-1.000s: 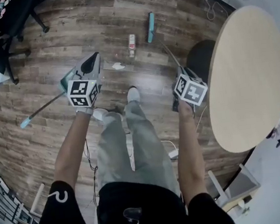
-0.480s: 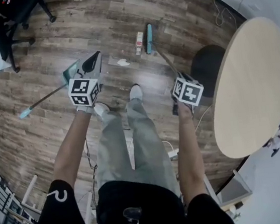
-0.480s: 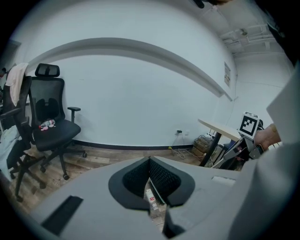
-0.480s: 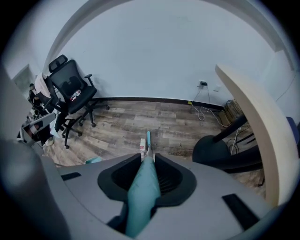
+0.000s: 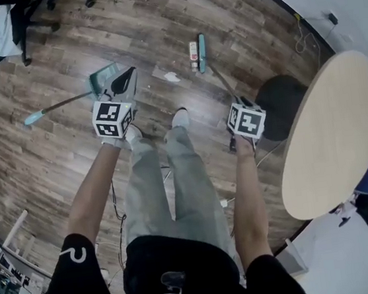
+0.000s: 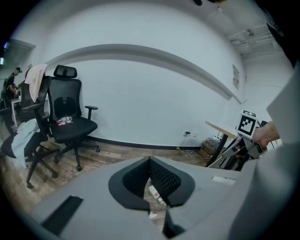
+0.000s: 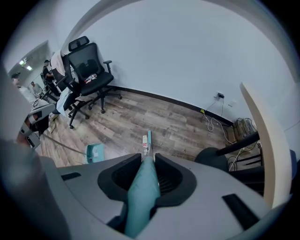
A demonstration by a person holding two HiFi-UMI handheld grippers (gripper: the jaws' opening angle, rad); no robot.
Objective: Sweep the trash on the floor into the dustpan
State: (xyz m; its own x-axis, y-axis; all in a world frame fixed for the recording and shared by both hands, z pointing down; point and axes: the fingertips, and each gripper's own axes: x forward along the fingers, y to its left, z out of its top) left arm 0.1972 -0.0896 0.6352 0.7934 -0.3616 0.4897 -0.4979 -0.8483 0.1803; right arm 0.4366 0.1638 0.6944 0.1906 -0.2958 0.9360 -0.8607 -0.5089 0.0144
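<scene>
A teal dustpan (image 5: pixel 104 75) rests on the wood floor, its long handle (image 5: pixel 59 106) running off to the left. My left gripper (image 5: pixel 125 82) hovers just right of the pan, jaws shut with nothing between them. A small printed box (image 5: pixel 193 52) and a white paper scrap (image 5: pixel 171 78) lie on the floor ahead. The box (image 6: pixel 157 196) also shows past the left jaws. My right gripper (image 5: pixel 240 102) is shut on the teal broom handle (image 7: pixel 143 187). The broom head (image 5: pixel 200 43) rests on the floor beside the box (image 7: pixel 145 141). The dustpan (image 7: pixel 95 152) lies to their left.
A round wooden table (image 5: pixel 332 131) stands at the right over a dark round base (image 5: pixel 277 95). Black office chairs (image 7: pixel 89 70) with clothes stand at the far left. Cables (image 7: pixel 213 123) lie along the white wall. The person's legs and shoes (image 5: pixel 178 120) are between the grippers.
The head view has swung, so the floor has shifted toward lower right. The dustpan now sits beside the left gripper's tips instead of by its cube. The right gripper keeps hold of the broom.
</scene>
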